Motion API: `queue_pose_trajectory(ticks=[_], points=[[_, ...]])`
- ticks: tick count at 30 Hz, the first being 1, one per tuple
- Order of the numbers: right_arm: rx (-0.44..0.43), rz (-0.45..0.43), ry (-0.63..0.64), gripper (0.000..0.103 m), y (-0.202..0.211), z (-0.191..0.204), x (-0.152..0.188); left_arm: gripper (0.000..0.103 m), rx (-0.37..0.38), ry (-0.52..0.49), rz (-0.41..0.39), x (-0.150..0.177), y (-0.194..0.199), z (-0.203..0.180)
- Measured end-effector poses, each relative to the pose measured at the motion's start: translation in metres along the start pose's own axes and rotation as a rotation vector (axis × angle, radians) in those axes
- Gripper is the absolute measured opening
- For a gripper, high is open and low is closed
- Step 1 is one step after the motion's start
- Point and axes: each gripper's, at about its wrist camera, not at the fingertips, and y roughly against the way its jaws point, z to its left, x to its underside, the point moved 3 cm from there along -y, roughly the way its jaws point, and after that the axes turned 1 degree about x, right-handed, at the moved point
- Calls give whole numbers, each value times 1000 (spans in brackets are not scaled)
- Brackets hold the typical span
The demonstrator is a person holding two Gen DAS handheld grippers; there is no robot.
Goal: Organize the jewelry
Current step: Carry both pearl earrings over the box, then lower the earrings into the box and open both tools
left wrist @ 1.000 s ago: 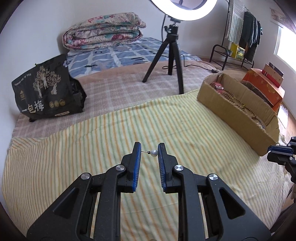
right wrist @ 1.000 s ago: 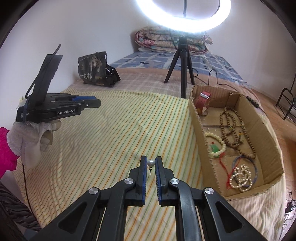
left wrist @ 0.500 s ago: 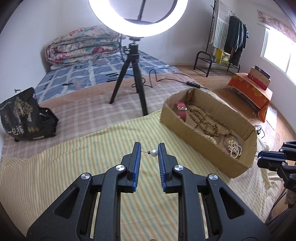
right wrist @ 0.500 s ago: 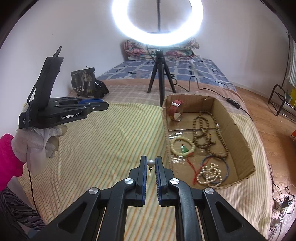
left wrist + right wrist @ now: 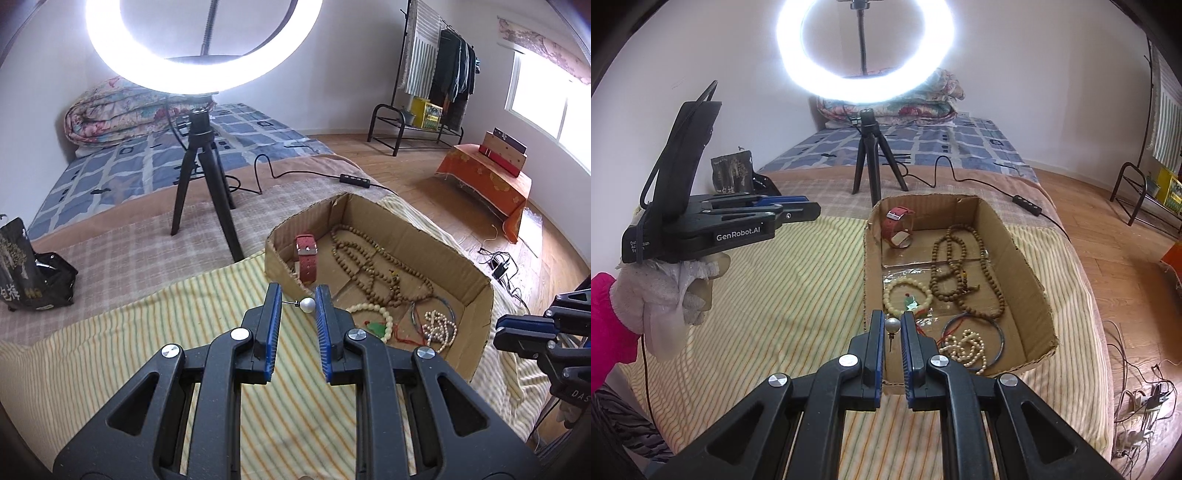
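The box on the striped bed cover is the landmark here, and over the last second both views have swung toward it: it sat off to the side a moment ago and now fills the middle of each picture. The left tool is clenched on a pearl stud, post lying crosswise between the blue pads, and now hangs just short of the box's near corner, close to the red watch. The right tool grips a second pearl stud upright, post pointing down, at the box's near wall beside the pale bracelet. Inside the box also lie the brown beads and a white bead strand in the near corner. Neither grip has altered. So both studs have likely been carried almost to the box; the drop itself is not yet done. Being tiny and round, they could roll or vanish among the beads once released.
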Motion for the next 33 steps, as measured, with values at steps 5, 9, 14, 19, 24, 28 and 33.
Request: queue_pose_trajectory(ticks=[5, 9, 14, 19, 24, 28, 33], points=[[9, 1, 7, 6, -2, -5, -2, 17, 8, -7, -2, -9, -11, -10], [14, 5, 4, 6, -5, -11, -2, 17, 16, 0, -5, -14, -19, -19], [17, 11, -13, 6, -8, -20, -3, 17, 26, 6, -5, -19, -29, -28], [15, 20, -28, 6, -12, -28, -3, 17, 30, -8, -3, -25, -37, -40], [17, 30, -41, 6, -16, -32, -1, 17, 31, -14, -8, -30, -38, -47], [16, 31, -43, 7, -16, -33, -1, 17, 29, -26, -11, -33, -39, -51], [14, 28, -50, 17, -16, -33, -2, 17, 26, -39, -15, -36, -38, -55]])
